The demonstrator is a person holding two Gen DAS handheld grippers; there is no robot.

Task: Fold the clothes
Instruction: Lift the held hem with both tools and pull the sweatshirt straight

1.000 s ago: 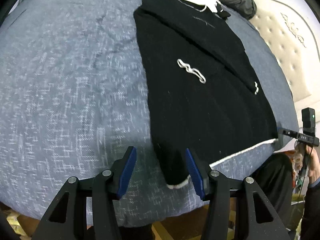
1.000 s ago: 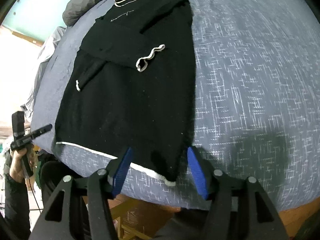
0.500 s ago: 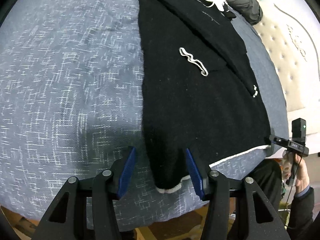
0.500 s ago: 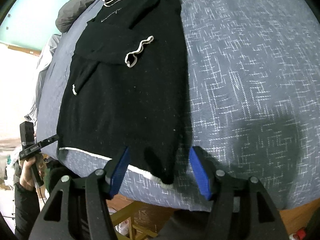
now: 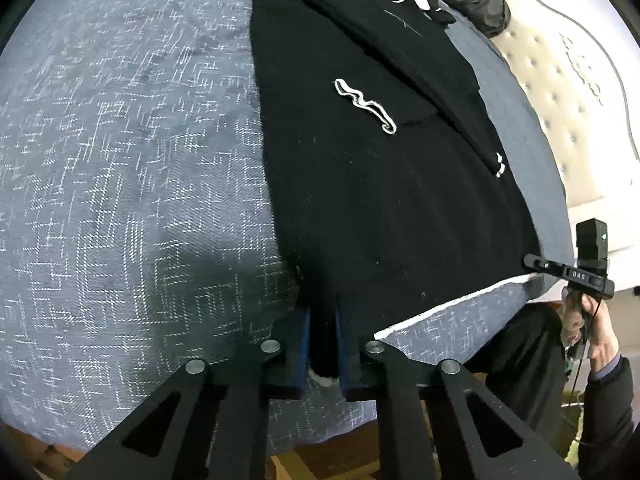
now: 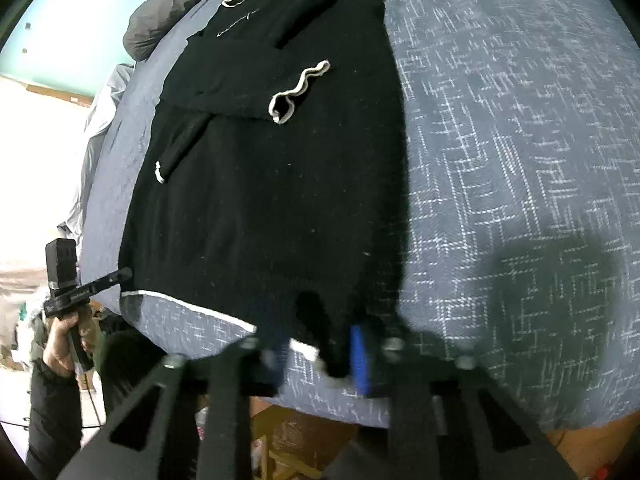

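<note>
A black sweater (image 5: 380, 200) with a white-edged hem lies flat on the bed, both sleeves folded across its body. One white cuff (image 5: 366, 106) rests on the chest. My left gripper (image 5: 322, 344) is shut on the hem's left corner. In the right wrist view the same sweater (image 6: 260, 200) runs away from me. My right gripper (image 6: 318, 356) is blurred, its blue fingers (image 6: 359, 356) narrowed around the hem's right corner. A gap still shows beside the cloth.
The blue-grey patterned bed cover (image 5: 120, 160) spreads wide beside the sweater and drops off just under the hem. A quilted headboard (image 5: 580, 100) stands on one side. A pile of other clothes (image 6: 160, 28) lies beyond the collar. A hand (image 6: 64, 340) holds the other gripper's handle.
Both grippers moved forward onto the hem corners. The left one closed on its corner. The right one's fingers have come much nearer together around its corner.
</note>
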